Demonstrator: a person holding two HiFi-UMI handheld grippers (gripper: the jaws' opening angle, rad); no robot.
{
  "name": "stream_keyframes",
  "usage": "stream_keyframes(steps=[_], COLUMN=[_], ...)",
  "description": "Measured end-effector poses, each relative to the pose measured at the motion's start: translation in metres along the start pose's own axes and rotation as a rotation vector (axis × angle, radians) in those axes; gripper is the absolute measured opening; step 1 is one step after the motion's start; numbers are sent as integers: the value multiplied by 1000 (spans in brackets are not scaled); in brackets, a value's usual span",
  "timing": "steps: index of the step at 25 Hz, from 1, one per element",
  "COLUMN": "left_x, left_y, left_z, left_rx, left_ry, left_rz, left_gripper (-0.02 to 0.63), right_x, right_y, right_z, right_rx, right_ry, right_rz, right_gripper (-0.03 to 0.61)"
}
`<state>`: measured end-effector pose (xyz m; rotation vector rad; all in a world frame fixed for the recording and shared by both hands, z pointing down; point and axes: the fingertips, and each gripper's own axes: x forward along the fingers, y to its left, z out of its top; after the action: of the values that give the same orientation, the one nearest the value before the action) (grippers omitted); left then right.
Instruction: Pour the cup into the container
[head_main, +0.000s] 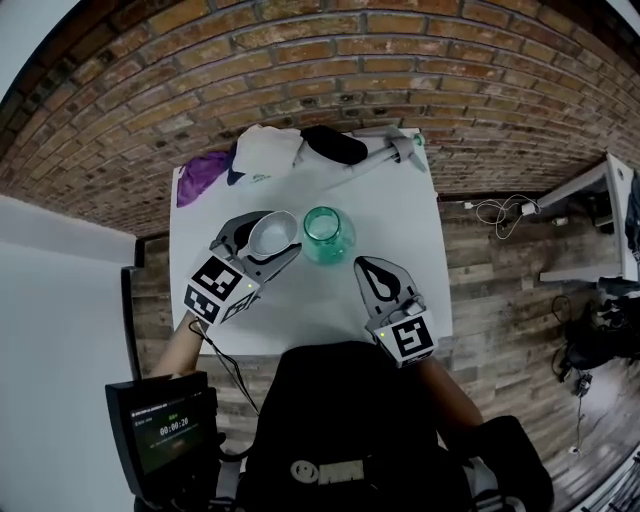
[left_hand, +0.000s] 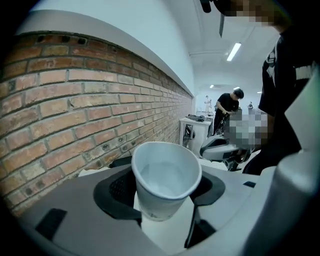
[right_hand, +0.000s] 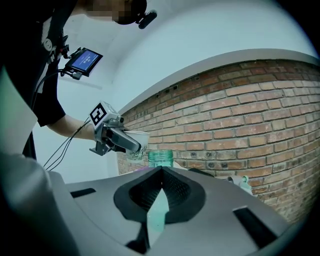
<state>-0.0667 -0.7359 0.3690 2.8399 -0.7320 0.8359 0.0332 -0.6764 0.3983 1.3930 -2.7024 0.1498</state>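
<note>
Head view, near to far. A small screen (head_main: 165, 428) sits at 7 o'clock, beside the person's dark torso. A white table (head_main: 400, 210) fills the middle. Above its near half, the left gripper (head_main: 262, 245) has its fingers clamped on the sides of a white cup (head_main: 273, 232). The cup is just beside a green jar (head_main: 328, 235), which stands at the cup's 3 o'clock. Whether the two touch cannot be told. The right gripper (head_main: 366, 266) lies at 5 o'clock from the jar, apart from it, with its fingertips together and nothing between them. Along the table's far edge, from 11 to 1 o'clock, lie a purple cloth (head_main: 203, 172), a white cloth (head_main: 265, 152), a black object (head_main: 335, 145) and a grey object (head_main: 400, 150) too small to identify. Past that edge rises a brick wall (head_main: 300, 60). A plank floor (head_main: 500, 290) shows at 3 o'clock, with a white cable (head_main: 505, 212) lying on it.

Left gripper view. Only this view looks into the cup: it is tilted between the jaws and its inside is white. It also shows the length of the room along the wall, with ceiling lights (left_hand: 233, 51) and a second person (left_hand: 227, 107) in dark clothes at the far end.

Right gripper view. Only this view shows height: the cup is off the table, with its rim higher than the jar's mouth. This gripper's own jaws meet at the tips.
</note>
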Motion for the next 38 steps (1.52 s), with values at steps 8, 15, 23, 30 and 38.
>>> stream_keyframes(steps=[8,15,23,30,38], left_x=[12,16,22,25,27], left_y=[10,14,16,17,18], left_z=[-4,-6,-9,-9,-11], left_rx=[117,175,280,333,371], left_ry=[137,218,324,373,415], left_rz=[34,44,91,109,129], left_gripper=[290,290,290,290,290], right_x=[4,9,13,13,13], right_y=[-10,-11,-11,-9,-9], right_z=[-1,0,1,1,2], right_rx=[22,27,41,51,46], right_ry=[-11,-23,-36,-38,-46], right_rz=[2,-8,-20,-27,-26], right_gripper=[3,3,3,3,3])
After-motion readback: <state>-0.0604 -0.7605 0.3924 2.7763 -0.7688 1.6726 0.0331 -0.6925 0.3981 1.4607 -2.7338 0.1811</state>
